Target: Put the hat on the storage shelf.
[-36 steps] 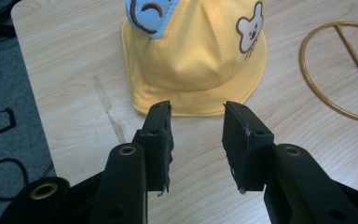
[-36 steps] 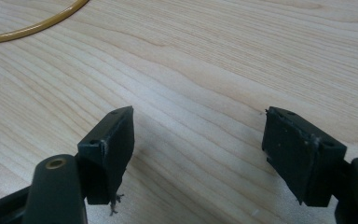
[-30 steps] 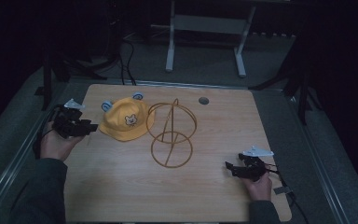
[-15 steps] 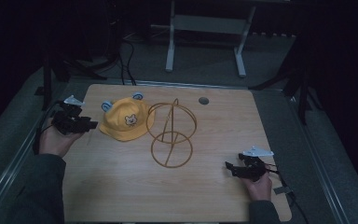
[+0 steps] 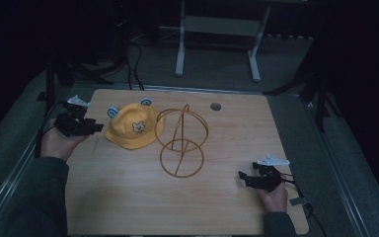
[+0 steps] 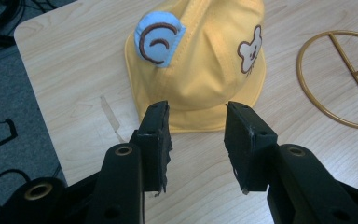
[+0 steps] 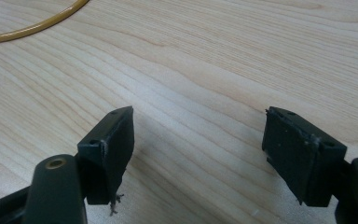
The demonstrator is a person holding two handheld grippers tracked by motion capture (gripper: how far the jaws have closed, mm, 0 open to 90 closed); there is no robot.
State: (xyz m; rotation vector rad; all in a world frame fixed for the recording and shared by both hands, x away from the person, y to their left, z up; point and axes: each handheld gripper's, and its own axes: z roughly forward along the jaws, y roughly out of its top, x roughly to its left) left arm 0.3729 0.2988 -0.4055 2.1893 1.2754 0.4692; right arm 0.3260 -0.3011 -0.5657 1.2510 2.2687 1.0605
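A yellow child's hat (image 5: 132,129) with blue ears and a bear patch lies on the wooden table (image 5: 227,133), left of centre. Beside it on the right stands a gold wire hat stand (image 5: 181,141), a round base ring with an upright loop. My left gripper (image 5: 97,128) hovers just left of the hat's brim, open, with nothing between its jaws. In the left gripper view the hat (image 6: 200,60) lies just beyond the fingertips (image 6: 157,122), and the stand's base ring (image 6: 340,79) is at the right. My right gripper (image 5: 242,176) rests open near the table's front right, over bare wood (image 7: 205,79).
A small round grommet (image 5: 215,106) sits in the table near its far edge. Dark floor, cables and a white frame's legs (image 5: 180,44) lie beyond the table. A faint scuff mark (image 6: 112,116) marks the wood left of the hat.
My left gripper has edged slightly toward the hat's brim. The right gripper, hat and stand have not moved.
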